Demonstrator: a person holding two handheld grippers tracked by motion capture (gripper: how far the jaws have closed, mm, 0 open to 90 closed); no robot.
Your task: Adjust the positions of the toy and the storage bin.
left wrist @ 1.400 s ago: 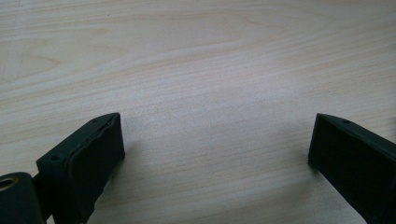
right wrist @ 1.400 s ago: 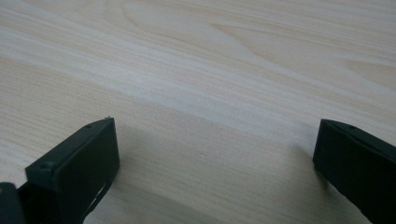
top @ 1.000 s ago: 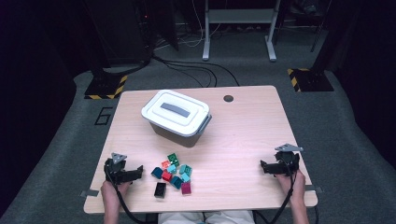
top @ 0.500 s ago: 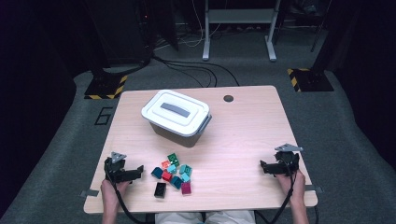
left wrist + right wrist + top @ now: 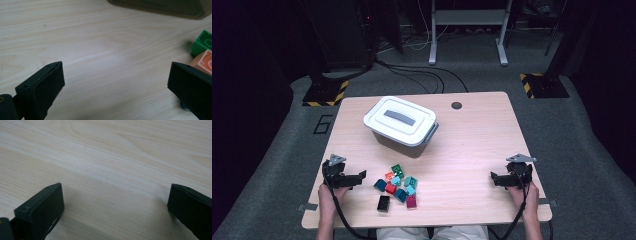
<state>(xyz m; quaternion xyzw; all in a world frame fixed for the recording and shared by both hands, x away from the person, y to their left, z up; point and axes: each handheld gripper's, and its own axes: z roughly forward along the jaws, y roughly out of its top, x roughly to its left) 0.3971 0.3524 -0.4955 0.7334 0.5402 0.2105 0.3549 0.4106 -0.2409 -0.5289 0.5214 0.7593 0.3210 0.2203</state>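
No writing could be read on the blocks [image 5: 396, 184], clustered on the pale wood tabletop [image 5: 472, 140] just beside the left gripper [image 5: 360, 178], before a lidded white bin [image 5: 401, 125]. Dark carpet surrounded it. The left gripper view caught green and orange blocks; both grippers' fingers were spread, the right gripper [image 5: 493, 178] well apart.

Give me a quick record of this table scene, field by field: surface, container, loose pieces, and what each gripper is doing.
surface: light wooden table
container: white lidded box with grey handle, lid on, behind the blocks
loose pieces: cluster of small blocks in green, teal, red and magenta, plus a black block at the near edge of the cluster
left gripper: jaws wide apart, holding nothing, low over the table just left of the blocks
right gripper: jaws wide apart, holding nothing, over bare table, far from the blocks
green block: seen ahead in the left gripper view, untouched
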